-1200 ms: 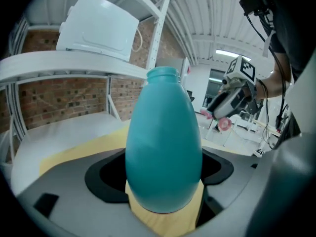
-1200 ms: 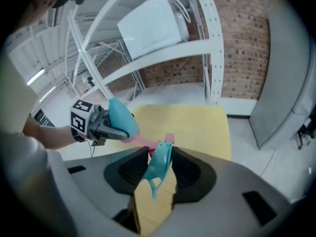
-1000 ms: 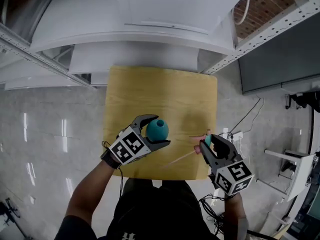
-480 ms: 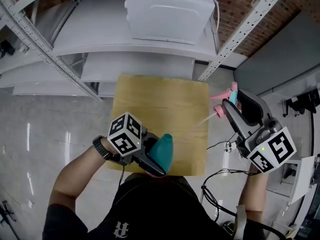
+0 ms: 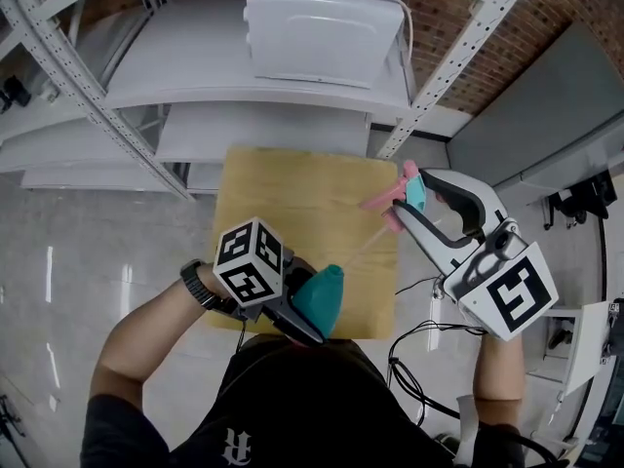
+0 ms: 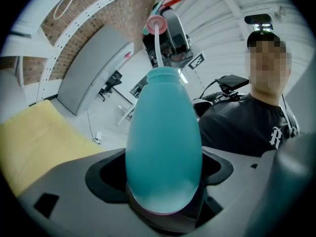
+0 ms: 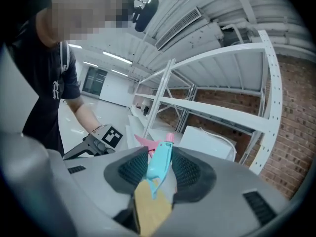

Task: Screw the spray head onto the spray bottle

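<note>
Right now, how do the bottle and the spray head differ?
The bottle is teal and egg-shaped; the spray head is slim, teal with pink parts. The bottle sits by the person's chest; the spray head is farther out, trailing a thin tube toward the bottle's mouth. Both are held off the table.

The head camera looked steeply down on the wooden table, with the left gripper and right gripper near the lens. Each gripper camera rode close behind its jaws (both caught the person's dark shirt); the left faced right past the teal bottle, the right faced the far white shelving, shared with the head view.
</note>
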A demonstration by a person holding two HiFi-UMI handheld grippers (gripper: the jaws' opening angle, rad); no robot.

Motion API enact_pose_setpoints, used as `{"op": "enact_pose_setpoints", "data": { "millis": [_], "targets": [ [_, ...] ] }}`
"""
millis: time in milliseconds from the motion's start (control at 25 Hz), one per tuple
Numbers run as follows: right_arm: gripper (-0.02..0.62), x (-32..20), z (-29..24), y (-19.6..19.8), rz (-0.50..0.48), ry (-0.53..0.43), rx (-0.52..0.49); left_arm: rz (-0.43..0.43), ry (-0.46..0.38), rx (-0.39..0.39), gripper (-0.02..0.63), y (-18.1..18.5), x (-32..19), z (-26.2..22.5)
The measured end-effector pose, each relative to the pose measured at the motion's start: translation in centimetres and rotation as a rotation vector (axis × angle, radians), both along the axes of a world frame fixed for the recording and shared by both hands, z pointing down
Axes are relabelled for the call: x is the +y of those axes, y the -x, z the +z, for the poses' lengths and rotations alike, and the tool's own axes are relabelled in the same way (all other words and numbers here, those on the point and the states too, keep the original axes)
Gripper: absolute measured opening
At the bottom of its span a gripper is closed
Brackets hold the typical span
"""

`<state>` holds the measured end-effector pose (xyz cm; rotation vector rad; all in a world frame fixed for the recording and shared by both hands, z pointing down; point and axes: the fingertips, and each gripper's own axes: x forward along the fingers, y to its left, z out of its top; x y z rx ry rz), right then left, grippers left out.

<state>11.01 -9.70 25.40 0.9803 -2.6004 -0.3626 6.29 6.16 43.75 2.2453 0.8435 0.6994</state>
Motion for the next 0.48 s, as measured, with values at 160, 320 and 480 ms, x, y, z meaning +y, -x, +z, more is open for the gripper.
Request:
{"op": "enact_pose_setpoints", "data": {
  "millis": [160,320,480],
  "targets": [
    [0.153,1.8,1.9,3.4,-0.07,0.019,0.024,-0.011,-0.02,-0.011,0.405,-0.9,-0.5,-0.6],
    [0.153,3.6,4.6,4.7,-0.1,0.081,0.082,0.005,-0.031,-0.007,0.405,-1.5,-0.4,-1.2],
    [0.153,4.4,5.3,5.3,-0.117,0.099,0.118,0.01,-0.038,-0.002,0.403,-1.4,-0.4,-1.3]
  ]
}}
